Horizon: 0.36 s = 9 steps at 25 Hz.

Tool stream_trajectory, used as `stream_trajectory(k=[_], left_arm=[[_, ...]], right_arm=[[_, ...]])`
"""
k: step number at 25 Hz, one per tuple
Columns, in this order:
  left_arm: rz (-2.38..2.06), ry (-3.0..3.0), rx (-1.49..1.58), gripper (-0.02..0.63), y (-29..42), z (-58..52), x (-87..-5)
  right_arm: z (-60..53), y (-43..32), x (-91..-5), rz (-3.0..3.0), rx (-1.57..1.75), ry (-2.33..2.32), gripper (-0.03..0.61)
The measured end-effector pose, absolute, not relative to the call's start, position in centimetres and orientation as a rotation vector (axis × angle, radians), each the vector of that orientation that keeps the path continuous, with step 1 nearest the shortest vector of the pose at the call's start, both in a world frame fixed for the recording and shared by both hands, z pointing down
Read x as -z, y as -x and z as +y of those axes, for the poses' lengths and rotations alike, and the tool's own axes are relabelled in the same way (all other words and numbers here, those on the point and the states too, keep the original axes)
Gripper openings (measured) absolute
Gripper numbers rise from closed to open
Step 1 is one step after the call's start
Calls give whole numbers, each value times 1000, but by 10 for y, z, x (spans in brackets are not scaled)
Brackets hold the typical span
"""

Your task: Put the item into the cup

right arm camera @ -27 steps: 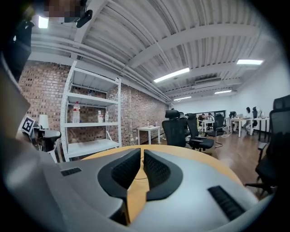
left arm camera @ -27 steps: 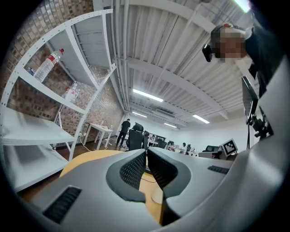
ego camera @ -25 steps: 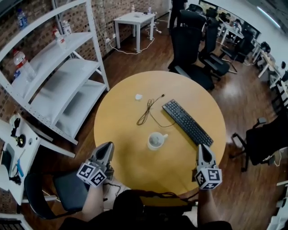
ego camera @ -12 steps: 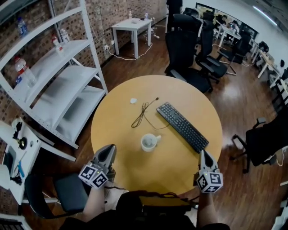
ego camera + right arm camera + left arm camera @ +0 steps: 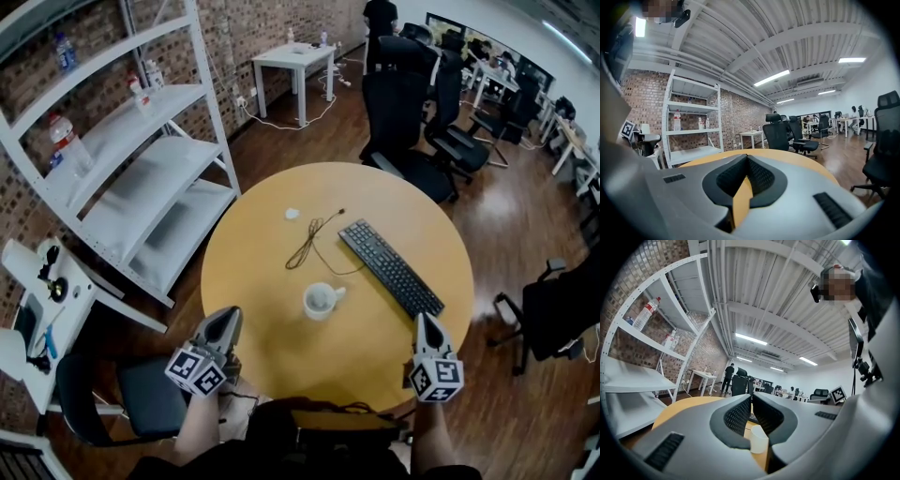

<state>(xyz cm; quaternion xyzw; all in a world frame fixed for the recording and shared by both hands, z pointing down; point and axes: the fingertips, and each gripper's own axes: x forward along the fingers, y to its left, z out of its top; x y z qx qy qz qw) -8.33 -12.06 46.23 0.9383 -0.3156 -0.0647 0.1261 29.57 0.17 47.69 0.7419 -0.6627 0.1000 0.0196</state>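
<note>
A white cup [image 5: 320, 302] with a handle stands upright near the middle of the round wooden table [image 5: 272, 347]. A small white item [image 5: 292, 214] lies at the table's far left, beside a thin black cable [image 5: 309, 239]. My left gripper [image 5: 223, 323] hangs over the near left edge of the table, shut and empty. In the left gripper view the cup [image 5: 759, 439] shows beyond the closed left gripper [image 5: 751, 396]. My right gripper [image 5: 423, 323] is at the near right edge, shut with nothing in it; the right gripper [image 5: 746, 157] points across the table [image 5: 787, 154].
A black keyboard [image 5: 390, 267] lies diagonally to the right of the cup. White shelving [image 5: 131, 178] stands to the left of the table, and black office chairs [image 5: 412, 103] behind it. A dark chair seat [image 5: 141, 398] is below my left gripper.
The head view has shifted slightly. Both grippers stay at the table's near edge, and nothing on the table has moved.
</note>
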Motion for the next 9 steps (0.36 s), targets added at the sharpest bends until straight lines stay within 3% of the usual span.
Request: stream_trajectory(k=[9], left_arm=[[-922, -2730, 227, 17, 82, -119, -456]], right_arm=[[4, -306, -485, -2028, -351, -2335, 7]])
